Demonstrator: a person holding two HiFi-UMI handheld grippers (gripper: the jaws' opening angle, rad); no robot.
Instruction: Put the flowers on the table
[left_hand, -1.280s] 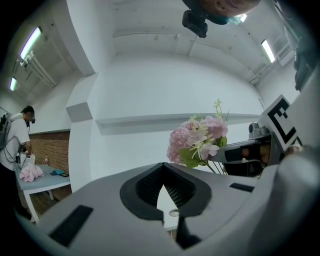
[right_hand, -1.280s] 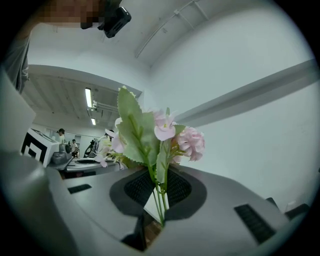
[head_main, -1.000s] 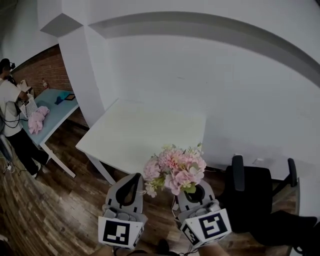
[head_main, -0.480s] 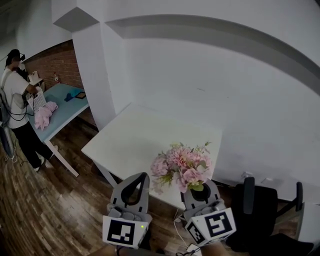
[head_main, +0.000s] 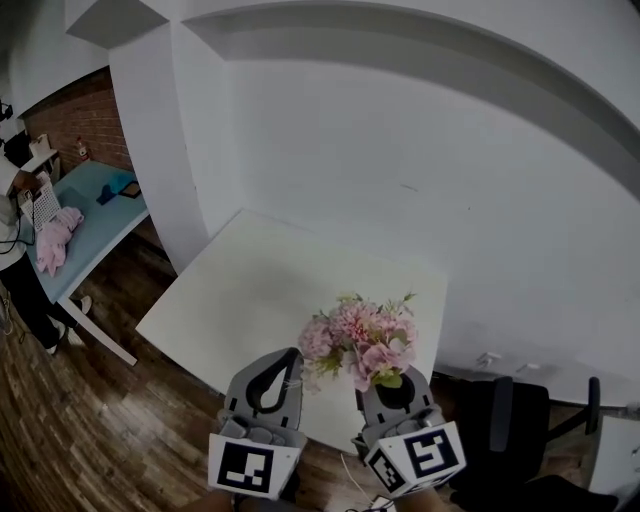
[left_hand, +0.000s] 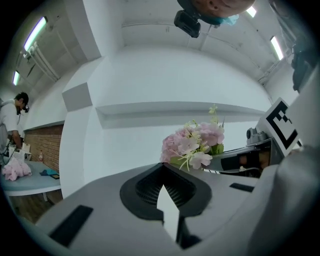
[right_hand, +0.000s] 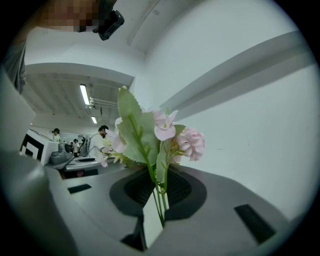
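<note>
A bunch of pink flowers (head_main: 360, 338) with green leaves stands upright over the near edge of the white table (head_main: 270, 290). My right gripper (head_main: 396, 386) is shut on its thin green stems, which run down between the pads in the right gripper view, where the flowers (right_hand: 152, 132) fill the middle. My left gripper (head_main: 289, 356) is beside it on the left, shut with nothing in it. The left gripper view shows the flowers (left_hand: 194, 144) just beyond its closed jaws. The tabletop is bare.
A black office chair (head_main: 520, 420) stands at the lower right by the table's corner. A white pillar (head_main: 160, 150) and wall back the table. At far left, a person (head_main: 12, 240) stands by a light blue table (head_main: 95, 210). The floor (head_main: 90, 420) is wood.
The view has closed in on the white table. Both grippers and the flowers now sit over its near edge. The chair has slid toward the lower right.
</note>
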